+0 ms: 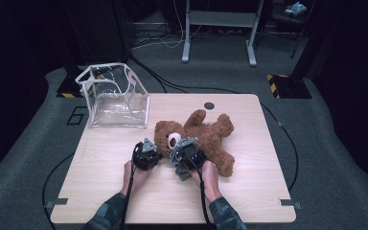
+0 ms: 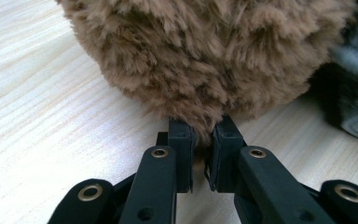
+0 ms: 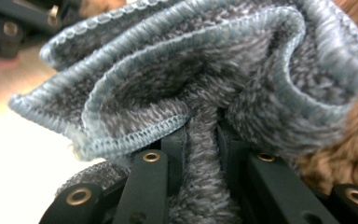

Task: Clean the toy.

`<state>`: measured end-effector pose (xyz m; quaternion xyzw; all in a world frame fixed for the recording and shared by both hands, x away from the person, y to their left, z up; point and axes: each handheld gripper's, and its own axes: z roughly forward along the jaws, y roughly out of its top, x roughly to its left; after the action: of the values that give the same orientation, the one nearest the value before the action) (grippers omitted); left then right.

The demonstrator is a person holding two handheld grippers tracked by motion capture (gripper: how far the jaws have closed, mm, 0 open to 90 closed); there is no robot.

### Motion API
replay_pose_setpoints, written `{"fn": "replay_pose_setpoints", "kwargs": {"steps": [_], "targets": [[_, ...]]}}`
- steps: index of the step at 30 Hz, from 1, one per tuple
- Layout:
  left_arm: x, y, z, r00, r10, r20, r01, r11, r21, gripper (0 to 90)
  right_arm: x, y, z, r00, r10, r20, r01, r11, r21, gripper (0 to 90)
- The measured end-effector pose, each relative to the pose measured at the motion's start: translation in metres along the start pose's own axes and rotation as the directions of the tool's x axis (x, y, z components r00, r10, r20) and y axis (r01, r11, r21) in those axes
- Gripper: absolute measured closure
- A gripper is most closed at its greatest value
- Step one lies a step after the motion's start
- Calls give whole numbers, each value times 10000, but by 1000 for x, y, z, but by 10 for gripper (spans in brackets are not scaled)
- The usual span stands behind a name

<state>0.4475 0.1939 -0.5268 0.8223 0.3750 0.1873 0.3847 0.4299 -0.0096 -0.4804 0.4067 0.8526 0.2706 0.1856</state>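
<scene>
A brown teddy bear (image 1: pixel 206 136) lies on its back in the middle of the wooden table (image 1: pixel 100 167). My left gripper (image 1: pixel 154 152) sits at the bear's head. In the left gripper view its jaws (image 2: pixel 204 135) pinch a tuft of the brown fur (image 2: pixel 205 51). My right gripper (image 1: pixel 184 160) hovers over the bear's chest, just beside the left one. It is shut on a grey fluffy cloth (image 3: pixel 200 79) with a light blue hem, which bunches up above the jaws (image 3: pixel 203 135). A fold of that cloth (image 1: pixel 182 172) hangs by the right hand.
A clear plastic bag (image 1: pixel 116 98) with white edging stands open at the table's back left corner. A small dark round grommet (image 1: pixel 209 105) sits near the back edge. Cables trail from both grippers toward the front edge. Bare wood lies left and right of the bear.
</scene>
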Motion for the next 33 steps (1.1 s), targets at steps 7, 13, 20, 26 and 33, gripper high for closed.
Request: {"fn": "replay_pose_setpoints", "kwargs": {"steps": [7, 13, 20, 26, 33], "targets": [[0, 0, 0, 10000, 20, 60, -20, 10000, -46, 814, 0, -15, -14, 9994, -11, -333, 19, 9997, 244, 764], [0, 0, 0, 9999, 9, 109, -9, 10000, -30, 814, -9, -27, -34, 9964, 285, -793, -253, 9988, 410, 765], [-1, 0, 0, 9999, 12, 125, -11, 10000, -33, 813, -25, -10, -48, 9922, 765, -986, -887, 9881, -1260, 763], [0, 0, 0, 9999, -24, 125, 24, 10000, -63, 813, -14, 0, -12, 9940, 656, -876, -702, 9962, -513, 762], [0, 0, 0, 9999, -15, 116, 15, 10000, -30, 813, -14, -26, -23, 9939, 407, -1026, -415, 9991, -55, 765]]}}
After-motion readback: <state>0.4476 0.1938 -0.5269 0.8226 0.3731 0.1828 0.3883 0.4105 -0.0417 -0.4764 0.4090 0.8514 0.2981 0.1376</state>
